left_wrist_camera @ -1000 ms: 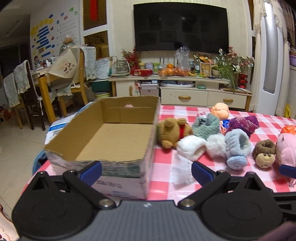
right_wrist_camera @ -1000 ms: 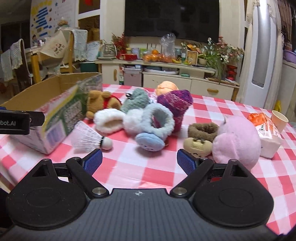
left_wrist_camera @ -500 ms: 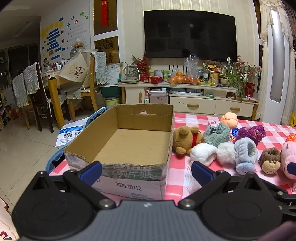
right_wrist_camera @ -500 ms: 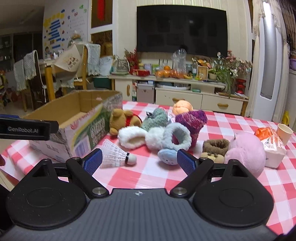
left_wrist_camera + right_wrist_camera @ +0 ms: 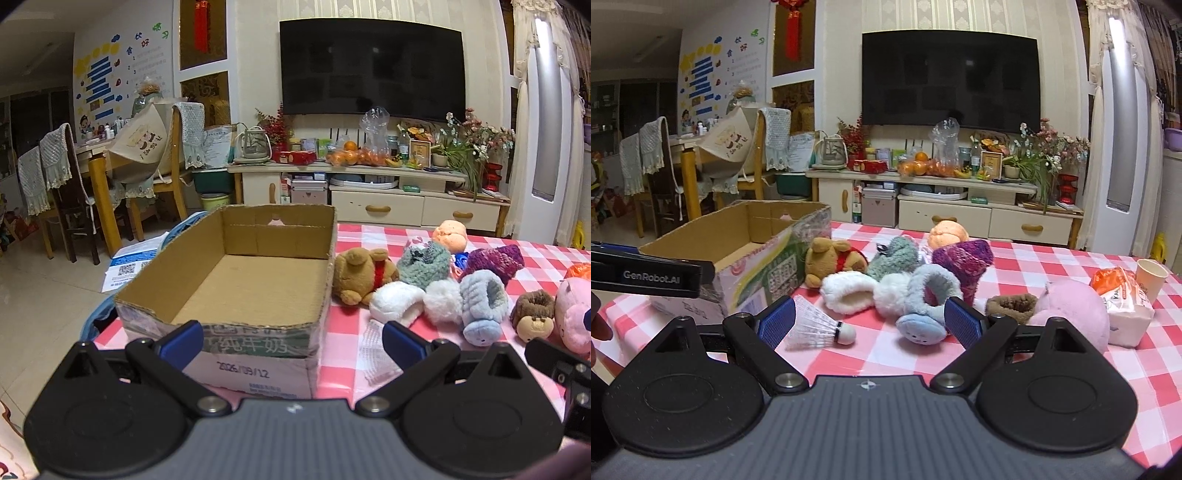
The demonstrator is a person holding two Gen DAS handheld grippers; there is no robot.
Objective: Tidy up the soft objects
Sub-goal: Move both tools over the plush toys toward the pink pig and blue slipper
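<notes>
Nearest the right wrist camera, the right gripper (image 5: pixel 868 323) has its blue-padded fingers spread wide with nothing between them, above the red-and-white checked tablecloth (image 5: pixel 1052 369). A white feathered shuttlecock (image 5: pixel 820 326) lies just beyond its left finger, and a pale blue fluffy slipper (image 5: pixel 929 302) sits close to the right finger. Further right rests a pink round plush toy (image 5: pixel 1071 312), beside what may be a brown plush face, though it is partly hidden. Behind the slipper cluster a white fleece slipper (image 5: pixel 847 295), a brown teddy bear with a red scarf (image 5: pixel 831 260), a grey-green knitted hat (image 5: pixel 895 256) and a purple knitted hat (image 5: pixel 964 262).

The left gripper (image 5: pixel 291 341) is likewise spread and empty, facing the near wall of the open cardboard box (image 5: pixel 258 343), which stands left of the toys.
</notes>
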